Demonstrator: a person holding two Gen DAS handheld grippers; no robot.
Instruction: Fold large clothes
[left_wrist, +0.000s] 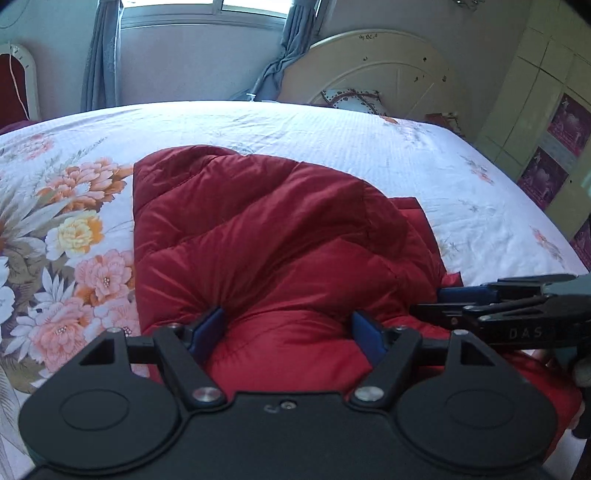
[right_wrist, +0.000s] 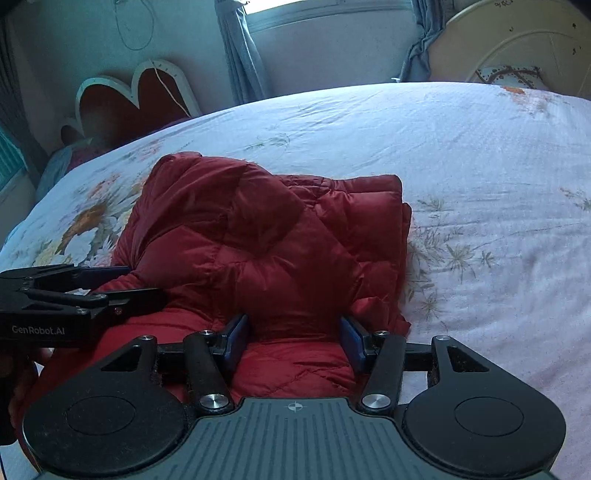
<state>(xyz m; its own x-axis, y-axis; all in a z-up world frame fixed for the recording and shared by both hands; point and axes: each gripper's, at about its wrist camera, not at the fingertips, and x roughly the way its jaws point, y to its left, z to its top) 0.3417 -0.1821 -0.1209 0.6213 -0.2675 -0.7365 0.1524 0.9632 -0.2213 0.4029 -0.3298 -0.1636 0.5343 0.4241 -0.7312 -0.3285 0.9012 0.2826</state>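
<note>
Both claws are sitting open on the red jacket (left_wrist: 280, 236), left claw (left_wrist: 288, 325) and right claw (right_wrist: 293, 332) side by side; jacket is lying folded on the floral bed (left_wrist: 388, 147), headboard (left_wrist: 388, 66) at 1 o'clock.

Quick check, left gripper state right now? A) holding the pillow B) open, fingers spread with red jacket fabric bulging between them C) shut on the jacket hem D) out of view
B: the left gripper has its blue pads set wide apart, with the red jacket puffing up between them, not pinched.
</note>
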